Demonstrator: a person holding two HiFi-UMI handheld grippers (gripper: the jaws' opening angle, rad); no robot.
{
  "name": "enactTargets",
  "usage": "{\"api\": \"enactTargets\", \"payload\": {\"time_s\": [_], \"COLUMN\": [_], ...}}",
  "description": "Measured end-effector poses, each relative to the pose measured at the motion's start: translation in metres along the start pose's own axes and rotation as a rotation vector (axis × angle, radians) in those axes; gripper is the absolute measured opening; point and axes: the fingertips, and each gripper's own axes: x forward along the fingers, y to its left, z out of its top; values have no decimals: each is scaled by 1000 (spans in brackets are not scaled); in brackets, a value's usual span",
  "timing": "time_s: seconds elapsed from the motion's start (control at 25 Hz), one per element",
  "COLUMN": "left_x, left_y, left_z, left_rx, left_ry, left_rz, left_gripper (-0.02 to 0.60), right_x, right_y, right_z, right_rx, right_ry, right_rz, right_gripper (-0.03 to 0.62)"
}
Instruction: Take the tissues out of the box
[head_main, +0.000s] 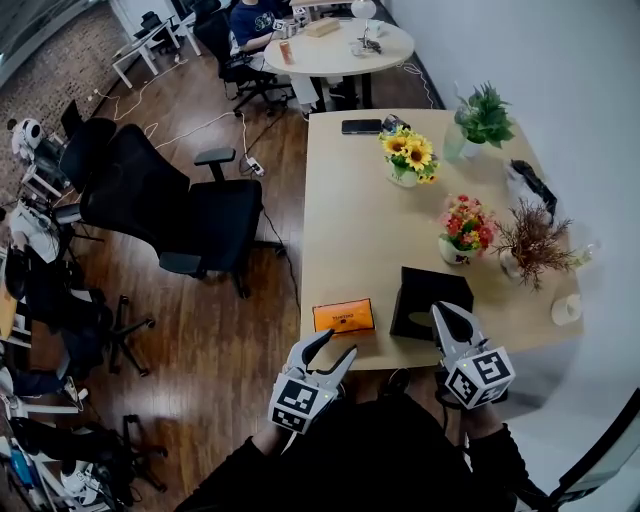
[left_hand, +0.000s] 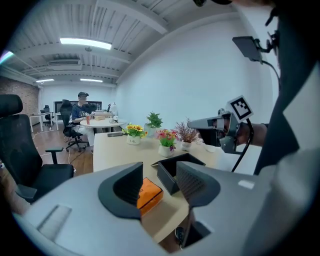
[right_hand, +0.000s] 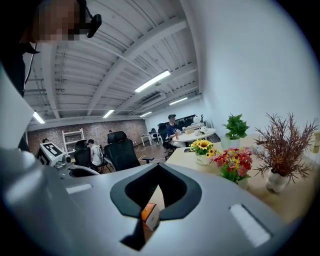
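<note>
A black open box (head_main: 430, 292) stands near the front edge of the pale wooden table (head_main: 350, 230). Just left of it lies a flat orange pack (head_main: 343, 316). My right gripper (head_main: 441, 312) is shut, with its tips over the box's near side and nothing seen between them. My left gripper (head_main: 337, 343) hangs off the table's front edge below the orange pack, jaws apart and empty. In the left gripper view the orange pack (left_hand: 150, 192) and the box (left_hand: 175, 167) lie beyond the jaws. Through the shut jaws, the right gripper view shows only a sliver of the orange pack (right_hand: 150, 212).
On the table behind the box stand a red flower pot (head_main: 463, 228), a vase of dried twigs (head_main: 530, 245), sunflowers (head_main: 408, 158), a green plant (head_main: 483, 118), a phone (head_main: 361, 126) and a white cup (head_main: 566, 308). A black office chair (head_main: 165, 205) stands left of the table.
</note>
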Motion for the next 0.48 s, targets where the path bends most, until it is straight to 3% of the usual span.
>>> {"api": "enactTargets", "payload": {"time_s": [0.48], "left_x": [0], "left_y": [4], "left_z": [-8], "left_rx": [-12], "left_ry": [13], "left_rz": [13], "left_gripper": [192], "right_x": [6], "right_y": [6], "right_z": [-7], "right_rx": [-1], "right_ry": [25], "right_rz": [23], "right_gripper": [0]}}
